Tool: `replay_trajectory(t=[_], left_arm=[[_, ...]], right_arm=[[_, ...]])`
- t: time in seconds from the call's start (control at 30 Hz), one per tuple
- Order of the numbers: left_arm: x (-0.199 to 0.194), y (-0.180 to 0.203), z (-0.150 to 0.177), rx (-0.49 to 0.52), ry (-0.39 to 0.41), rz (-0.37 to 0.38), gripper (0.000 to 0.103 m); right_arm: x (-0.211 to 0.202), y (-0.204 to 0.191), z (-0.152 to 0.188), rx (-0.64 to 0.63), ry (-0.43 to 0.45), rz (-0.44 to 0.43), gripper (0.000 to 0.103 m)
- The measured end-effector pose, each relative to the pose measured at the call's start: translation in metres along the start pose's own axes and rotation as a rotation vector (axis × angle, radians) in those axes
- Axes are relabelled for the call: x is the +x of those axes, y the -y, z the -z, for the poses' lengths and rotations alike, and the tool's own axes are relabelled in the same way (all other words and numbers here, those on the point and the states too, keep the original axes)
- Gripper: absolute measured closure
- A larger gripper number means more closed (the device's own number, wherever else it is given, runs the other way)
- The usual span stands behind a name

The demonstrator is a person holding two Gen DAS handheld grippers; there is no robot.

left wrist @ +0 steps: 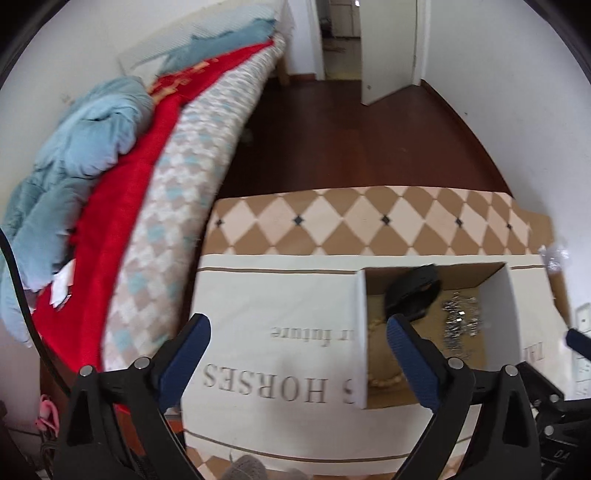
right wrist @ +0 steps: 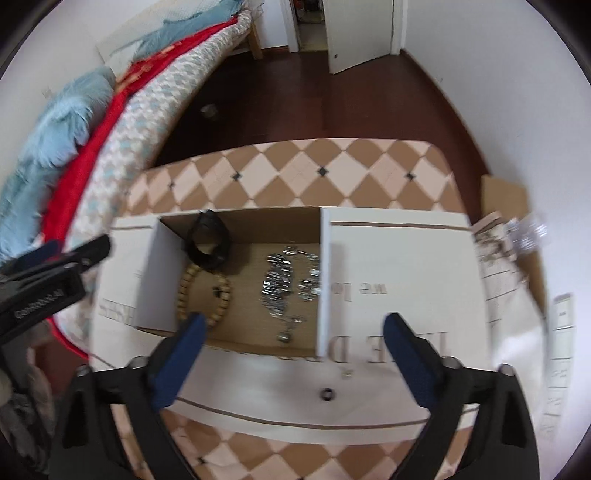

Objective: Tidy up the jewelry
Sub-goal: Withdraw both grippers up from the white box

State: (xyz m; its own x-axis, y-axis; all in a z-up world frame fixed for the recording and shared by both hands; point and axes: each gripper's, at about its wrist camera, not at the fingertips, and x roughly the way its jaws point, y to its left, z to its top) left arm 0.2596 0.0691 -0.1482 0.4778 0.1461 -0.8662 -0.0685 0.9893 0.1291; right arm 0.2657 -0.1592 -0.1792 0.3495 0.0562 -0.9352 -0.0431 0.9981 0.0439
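An open cardboard box (right wrist: 332,273) with white flaps sits on a checkered table (right wrist: 303,166). Inside lie a black band (right wrist: 208,240), a wooden bead bracelet (right wrist: 205,291) and silver chain jewelry (right wrist: 284,284). A small dark ring (right wrist: 327,394) lies on the box's front flap. My right gripper (right wrist: 291,350) is open and empty, above the front of the box. My left gripper (left wrist: 299,354) is open and empty over the box's left flap (left wrist: 277,332); the black band (left wrist: 413,291) and silver chain (left wrist: 461,321) show to its right. It also shows in the right wrist view (right wrist: 55,266).
A bed (left wrist: 166,221) with blue, red and checkered bedding runs along the table's left side. Dark wooden floor (right wrist: 295,96) and an open door (right wrist: 358,33) lie beyond. A shiny crumpled wrapper (right wrist: 524,232) and cardboard sheet (right wrist: 506,195) sit at the table's right.
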Motion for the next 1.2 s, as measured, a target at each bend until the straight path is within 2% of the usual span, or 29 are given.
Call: replay_trajectory(t=[0.2, 0.43, 0.73, 1.2], left_arm=[[-0.007, -0.007, 0.02, 0.013, 0.031, -0.033, 0.001], [-0.034, -0.009, 0.035, -0.003, 0.071, 0.004, 0.001], [-0.084, -0.004, 0.053, 0.021, 0.149, 0.038, 0.001], [-0.157, -0.016, 0.077, -0.021, 0.262, 0.072, 0.001]], right_arm=[[-0.004, -0.004, 0.014, -0.012, 0.017, 0.052, 0.0], [-0.024, -0.008, 0.025, -0.002, 0.058, 0.052, 0.0], [-0.072, -0.011, 0.041, 0.002, 0.158, 0.073, 0.0], [-0.148, -0.016, 0.076, -0.003, 0.295, 0.104, 0.0]])
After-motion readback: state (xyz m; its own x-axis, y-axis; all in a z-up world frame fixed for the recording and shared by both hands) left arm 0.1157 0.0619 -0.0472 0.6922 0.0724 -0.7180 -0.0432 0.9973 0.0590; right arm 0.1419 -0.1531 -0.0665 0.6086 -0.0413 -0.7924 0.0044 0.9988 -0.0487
